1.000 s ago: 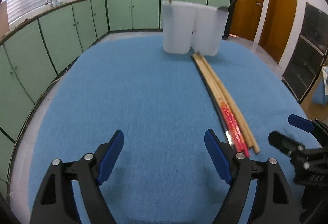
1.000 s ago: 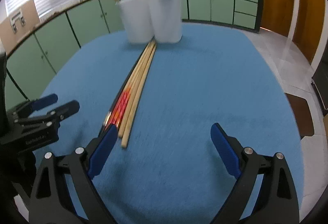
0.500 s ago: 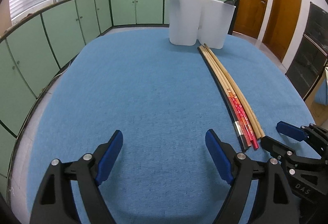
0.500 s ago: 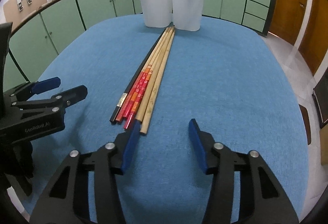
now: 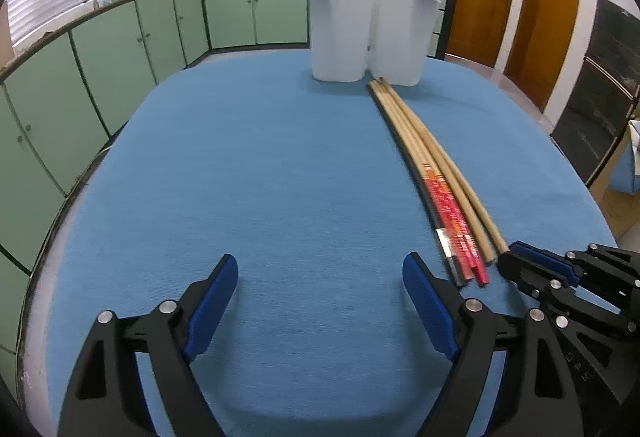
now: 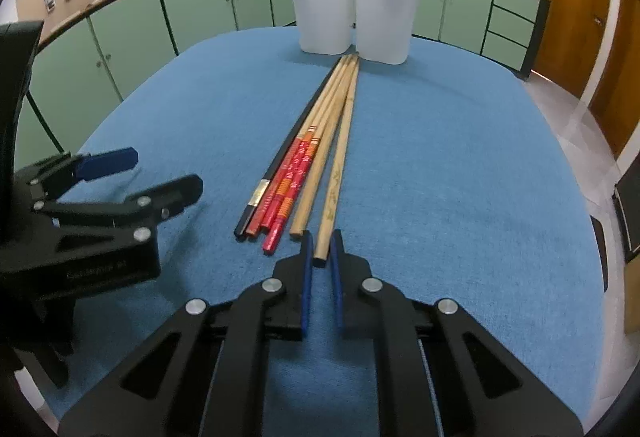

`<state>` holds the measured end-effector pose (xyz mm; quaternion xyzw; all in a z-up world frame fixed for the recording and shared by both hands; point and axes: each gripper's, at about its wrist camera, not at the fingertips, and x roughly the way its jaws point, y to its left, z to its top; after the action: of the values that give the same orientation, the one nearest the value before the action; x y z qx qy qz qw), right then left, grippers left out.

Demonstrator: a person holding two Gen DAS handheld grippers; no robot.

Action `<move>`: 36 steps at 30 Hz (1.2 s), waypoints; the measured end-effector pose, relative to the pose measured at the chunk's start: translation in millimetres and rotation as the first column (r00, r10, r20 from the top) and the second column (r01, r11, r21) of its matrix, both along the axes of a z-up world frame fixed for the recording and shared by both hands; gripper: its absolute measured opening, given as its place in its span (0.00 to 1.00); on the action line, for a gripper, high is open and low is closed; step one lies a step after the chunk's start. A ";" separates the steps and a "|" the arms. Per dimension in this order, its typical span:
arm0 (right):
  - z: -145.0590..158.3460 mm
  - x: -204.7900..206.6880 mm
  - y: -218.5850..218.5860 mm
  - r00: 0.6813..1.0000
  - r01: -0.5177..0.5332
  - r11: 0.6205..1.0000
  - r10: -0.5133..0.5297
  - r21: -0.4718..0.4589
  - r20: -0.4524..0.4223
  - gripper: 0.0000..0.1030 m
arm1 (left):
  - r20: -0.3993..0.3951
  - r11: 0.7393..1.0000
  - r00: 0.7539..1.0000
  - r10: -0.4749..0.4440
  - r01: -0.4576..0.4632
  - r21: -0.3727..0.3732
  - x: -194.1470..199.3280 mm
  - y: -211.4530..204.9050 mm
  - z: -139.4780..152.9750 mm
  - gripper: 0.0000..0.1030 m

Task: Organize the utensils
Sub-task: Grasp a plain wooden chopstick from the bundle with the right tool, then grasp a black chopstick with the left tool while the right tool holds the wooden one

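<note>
The right gripper [image 6: 320, 251] has just clamped its blue pads on the near tip of the pale bamboo chopstick [image 6: 336, 173]; a second ago it gaped wide. The left gripper [image 5: 320, 273] stands wide open and empty over blue cloth [image 5: 280, 177]. Beyond, lacquered red chopsticks [image 6: 294, 177] point toward two white plastic holders [image 6: 352, 9].
</note>
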<state>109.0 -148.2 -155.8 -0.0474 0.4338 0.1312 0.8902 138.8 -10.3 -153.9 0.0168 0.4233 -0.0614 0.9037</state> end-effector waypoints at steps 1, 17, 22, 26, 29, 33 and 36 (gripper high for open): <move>0.7 0.1 -2.9 1.000 0.009 1.000 -0.009 -0.005 0.003 0.07 | 0.000 1.000 1.000 -0.012 0.012 -0.003 -1.2 -3.8 0.7 0.81; -4.6 7.9 -49.8 0.995 0.098 0.994 -0.097 0.053 -0.019 0.06 | -0.030 0.998 0.997 -0.069 0.069 -0.001 1.9 -30.4 -4.7 0.83; -4.5 7.1 -51.0 0.995 0.097 0.993 -0.096 0.062 -0.021 0.06 | -0.036 0.997 0.996 -0.076 0.076 0.011 2.5 -34.2 -6.1 0.84; -4.2 7.2 -51.5 0.995 0.097 0.993 -0.096 0.063 -0.021 0.06 | -0.041 0.999 0.998 -0.045 0.045 0.007 5.7 -29.5 -7.1 0.84; -4.2 7.0 -51.5 0.995 0.096 0.993 -0.095 0.063 -0.021 0.06 | -0.037 1.000 0.999 -0.010 0.010 0.011 4.9 -20.5 -6.1 0.81; -3.1 5.6 -51.9 0.996 0.085 0.994 -0.084 0.066 -0.018 0.09 | -0.031 1.000 0.999 0.007 -0.007 0.016 0.8 -7.8 -4.9 0.81; -2.4 1.1 -53.0 0.997 0.074 0.995 -0.073 0.071 -0.013 0.19 | -0.030 1.000 1.000 0.001 -0.001 0.006 -1.6 -5.1 -4.8 0.81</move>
<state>110.1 -201.2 -158.2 0.0009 0.4349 0.1140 0.8932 137.2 -15.4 -158.7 0.0181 0.4369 -0.0599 0.8973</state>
